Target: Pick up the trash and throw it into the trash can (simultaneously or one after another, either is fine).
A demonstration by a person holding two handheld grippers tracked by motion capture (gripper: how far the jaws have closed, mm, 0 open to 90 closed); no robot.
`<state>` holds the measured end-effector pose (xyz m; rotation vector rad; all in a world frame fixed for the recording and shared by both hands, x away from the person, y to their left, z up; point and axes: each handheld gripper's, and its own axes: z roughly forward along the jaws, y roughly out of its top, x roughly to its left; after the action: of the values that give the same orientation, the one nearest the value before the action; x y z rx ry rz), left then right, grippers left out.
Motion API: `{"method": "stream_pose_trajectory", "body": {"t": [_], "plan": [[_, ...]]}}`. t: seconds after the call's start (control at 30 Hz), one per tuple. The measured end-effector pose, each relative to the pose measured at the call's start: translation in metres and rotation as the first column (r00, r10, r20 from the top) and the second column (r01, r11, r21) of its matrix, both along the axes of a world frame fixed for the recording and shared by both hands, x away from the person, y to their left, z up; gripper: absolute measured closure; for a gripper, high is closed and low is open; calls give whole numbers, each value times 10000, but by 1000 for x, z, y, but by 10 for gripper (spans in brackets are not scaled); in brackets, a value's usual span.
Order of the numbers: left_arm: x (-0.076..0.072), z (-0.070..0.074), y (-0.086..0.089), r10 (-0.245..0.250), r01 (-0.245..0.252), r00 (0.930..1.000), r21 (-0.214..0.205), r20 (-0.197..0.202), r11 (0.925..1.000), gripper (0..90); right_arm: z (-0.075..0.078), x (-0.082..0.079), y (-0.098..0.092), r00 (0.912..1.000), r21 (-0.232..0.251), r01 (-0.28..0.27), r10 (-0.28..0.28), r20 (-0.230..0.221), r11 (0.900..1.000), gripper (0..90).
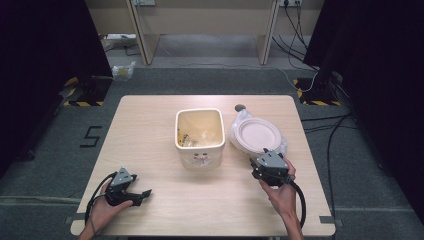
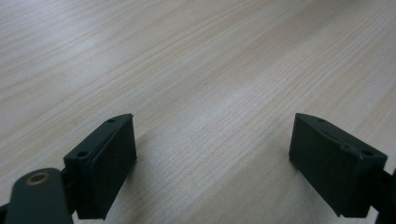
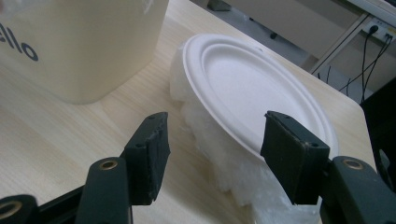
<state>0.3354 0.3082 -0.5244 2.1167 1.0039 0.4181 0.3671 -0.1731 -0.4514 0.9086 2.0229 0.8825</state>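
Note:
A cream square bin (image 1: 199, 135) with dark lettering on its side (image 3: 79, 42) stands at the table's middle, with a few scraps inside. To its right a white paper plate (image 1: 258, 134) lies tilted on a crumpled clear plastic bag (image 3: 233, 177). My right gripper (image 1: 259, 157) is at the plate's near rim. In the right gripper view its jaws (image 3: 215, 149) straddle the rim of the plate (image 3: 247, 79) and the bag; bare table shows between the left pad and the bag. My left gripper (image 1: 141, 196) rests open at the front left, over bare wood (image 2: 215, 154).
The wooden table (image 1: 150, 130) has free room on its left half and along the front. A small dark round object (image 1: 240, 107) lies behind the plate near the far edge. Cables (image 1: 330, 145) run over the floor to the right; black curtains flank the area.

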Motion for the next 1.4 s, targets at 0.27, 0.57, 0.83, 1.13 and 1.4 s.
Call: {"method": "stream_pose_trajectory", "body": {"t": [0.27,0.57,0.83,1.13,1.4], "plan": [[1,0,0,-18,18,10000,7,-13,10000,136,1,17,8,9999,-300,-103,106,106,9995,457],[1,0,0,-5,5,10000,5,-10,10000,135,-11,42,27,9985,-1219,-536,522,-142,9911,556],[1,0,0,-8,8,10000,-4,-7,10000,135,-18,46,27,9986,-2060,-499,525,70,9773,727],[1,0,0,-6,6,10000,9,-11,10000,135,-1,35,23,9864,-3053,-84,580,1537,9522,829],[2,0,-1,-17,17,10000,36,-19,10000,133,22,31,7,9650,-2900,393,390,2595,9562,843]]}}
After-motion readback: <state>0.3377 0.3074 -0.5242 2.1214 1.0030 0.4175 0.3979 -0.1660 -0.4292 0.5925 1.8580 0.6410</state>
